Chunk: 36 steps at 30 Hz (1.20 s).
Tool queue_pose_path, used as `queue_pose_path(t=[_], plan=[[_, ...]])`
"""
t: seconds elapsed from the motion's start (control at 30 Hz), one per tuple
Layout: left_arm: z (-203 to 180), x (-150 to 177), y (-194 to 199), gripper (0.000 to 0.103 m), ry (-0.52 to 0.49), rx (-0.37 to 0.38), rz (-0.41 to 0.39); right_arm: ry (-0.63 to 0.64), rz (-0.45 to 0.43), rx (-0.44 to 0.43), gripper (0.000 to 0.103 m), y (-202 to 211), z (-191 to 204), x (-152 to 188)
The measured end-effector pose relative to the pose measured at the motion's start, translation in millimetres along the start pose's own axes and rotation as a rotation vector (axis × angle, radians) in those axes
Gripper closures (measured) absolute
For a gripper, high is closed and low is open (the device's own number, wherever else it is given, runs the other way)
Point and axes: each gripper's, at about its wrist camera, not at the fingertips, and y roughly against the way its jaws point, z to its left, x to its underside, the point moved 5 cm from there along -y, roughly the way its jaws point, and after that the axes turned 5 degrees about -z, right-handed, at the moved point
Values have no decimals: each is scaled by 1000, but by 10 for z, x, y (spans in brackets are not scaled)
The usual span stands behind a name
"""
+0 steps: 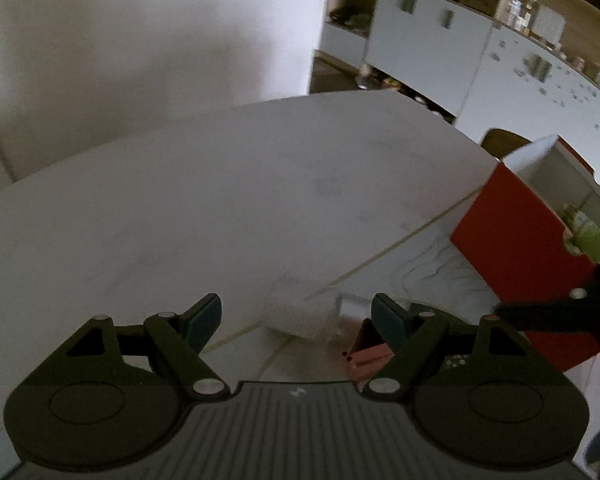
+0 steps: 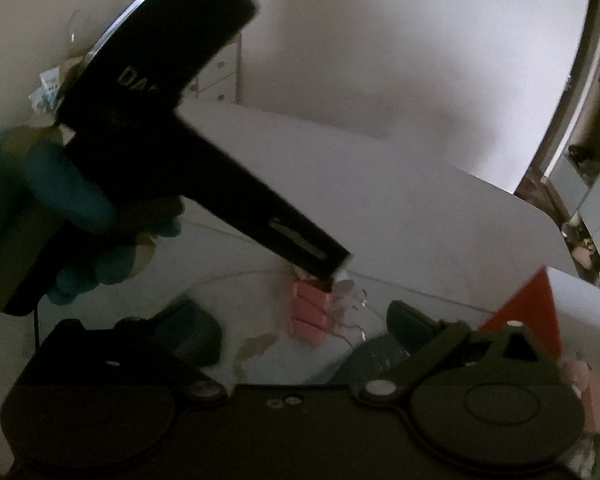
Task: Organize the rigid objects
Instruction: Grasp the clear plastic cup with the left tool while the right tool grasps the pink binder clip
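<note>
The right wrist view shows the pink box (image 2: 309, 312) lying on the table (image 2: 400, 184) at twelve o'clock from the right tool (image 2: 306, 330), whose jaws stand apart and empty like the left tool (image 1: 296, 322); it looks stiff, light, best pinched across its narrow sides.

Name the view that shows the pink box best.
Right wrist: the pink box lies in plain sight on the table, its ridged side visible. Left wrist catches only a corner, hidden behind the claw.
</note>
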Motion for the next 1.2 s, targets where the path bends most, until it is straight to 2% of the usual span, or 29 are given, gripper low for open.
queue_pose_path(t=[0.23,0.5,0.63,0.7,0.77,0.83,0.9,1.0,1.2], plan=[[12,-32,-164,21,-49,24,21,-12,42,3,11,-281,18,23],[22,-6,-311,21,-56,56,31,-18,76,16,14,-474,22,78],[1,9,-349,20,-63,82,30,-19,98,27,26,-581,36,130],[-8,15,-360,20,-63,90,27,-19,108,37,28,-613,43,153],[-1,18,-372,20,-53,100,24,-21,115,47,35,-644,48,180],[19,18,-383,20,-33,112,26,-19,132,61,48,-670,37,211],[47,22,-396,20,-12,123,25,-42,123,54,52,-659,7,233],[80,31,-407,20,12,128,17,-63,121,64,69,-621,-32,262],[89,63,-449,20,42,134,9,-114,121,60,72,-573,-103,400]])
